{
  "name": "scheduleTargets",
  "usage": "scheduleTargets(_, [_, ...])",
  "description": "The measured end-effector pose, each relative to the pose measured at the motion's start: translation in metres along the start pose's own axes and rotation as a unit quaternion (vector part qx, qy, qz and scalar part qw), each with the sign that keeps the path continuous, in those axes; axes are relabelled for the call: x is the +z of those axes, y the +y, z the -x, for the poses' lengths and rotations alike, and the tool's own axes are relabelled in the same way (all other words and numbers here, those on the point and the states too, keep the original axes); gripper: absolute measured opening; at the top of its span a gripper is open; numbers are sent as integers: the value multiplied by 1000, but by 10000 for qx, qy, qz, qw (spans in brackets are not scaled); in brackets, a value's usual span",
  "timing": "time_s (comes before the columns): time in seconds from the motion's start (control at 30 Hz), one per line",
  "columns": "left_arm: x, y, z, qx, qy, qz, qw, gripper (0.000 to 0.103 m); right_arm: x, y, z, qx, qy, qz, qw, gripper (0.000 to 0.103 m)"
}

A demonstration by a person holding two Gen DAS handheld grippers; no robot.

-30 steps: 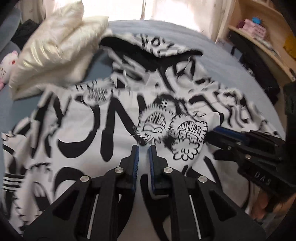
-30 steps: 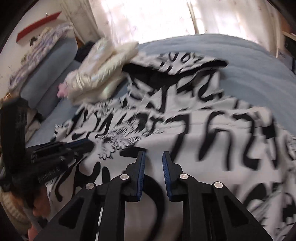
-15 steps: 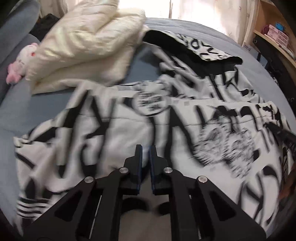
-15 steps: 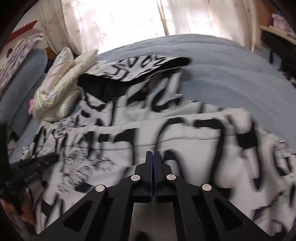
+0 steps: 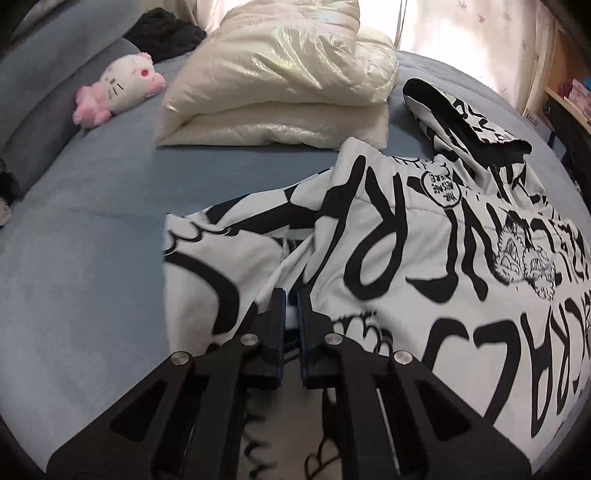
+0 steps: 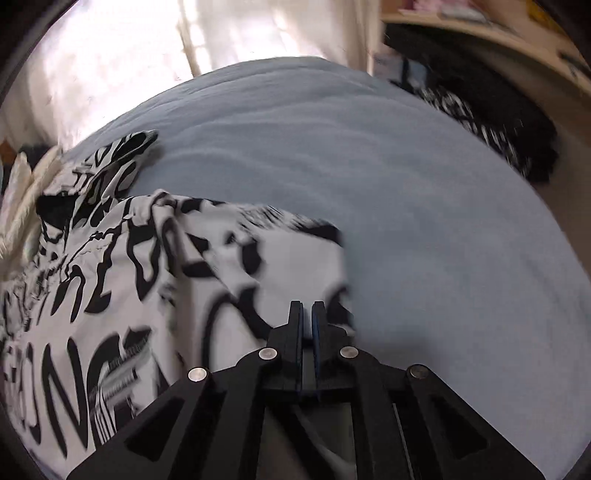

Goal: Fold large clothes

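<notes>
A white padded jacket with black graffiti lettering (image 5: 424, 258) lies spread on the blue bed (image 5: 92, 240), its black-lined hood (image 5: 461, 122) at the far end. My left gripper (image 5: 290, 295) is shut on a fold at the jacket's near left part, and creases in the cloth run into its tips. In the right wrist view the same jacket (image 6: 110, 295) fills the left half. My right gripper (image 6: 307, 308) is shut on the cloth at the jacket's right edge, beside bare sheet (image 6: 406, 184). This view is motion-blurred.
A folded cream puffer coat (image 5: 288, 81) lies at the far side of the bed, with a pink-and-white plush cat (image 5: 118, 86) to its left. Dark clothes (image 6: 498, 129) and a wooden shelf (image 6: 498, 29) stand past the bed's right edge.
Both grippers have swung apart, the left toward the jacket's left side and the right toward its right edge. The right gripper's jaws have shut. Neither gripper now shows in the other's view.
</notes>
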State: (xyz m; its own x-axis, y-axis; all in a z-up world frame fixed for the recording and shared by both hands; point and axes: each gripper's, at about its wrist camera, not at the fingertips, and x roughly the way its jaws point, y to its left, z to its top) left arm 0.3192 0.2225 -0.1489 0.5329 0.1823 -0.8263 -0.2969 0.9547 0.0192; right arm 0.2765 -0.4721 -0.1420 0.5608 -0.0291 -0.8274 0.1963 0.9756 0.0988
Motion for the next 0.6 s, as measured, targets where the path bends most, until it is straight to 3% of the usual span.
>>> scheduleTargets(0.1, [-8, -4, 23, 61, -96, -38, 9999, 6, -10, -10, 29, 225, -219, -158, 9994, 5])
scheduleTargets(0.27, [-31, -13, 66, -165, -266, -45, 9995, 6, -39, 9, 88, 826, -561, -113, 9949, 5])
scheduleTargets(0.43, [-67, -20, 91, -247, -246, 11, 9994, 6, -75, 59, 102, 1529, -138, 182, 9880, 10])
scheduleTargets(0.6, [-103, -20, 80, -118, -9, -35, 9999, 6, -120, 108, 97, 1684, 305, 466, 9842, 10])
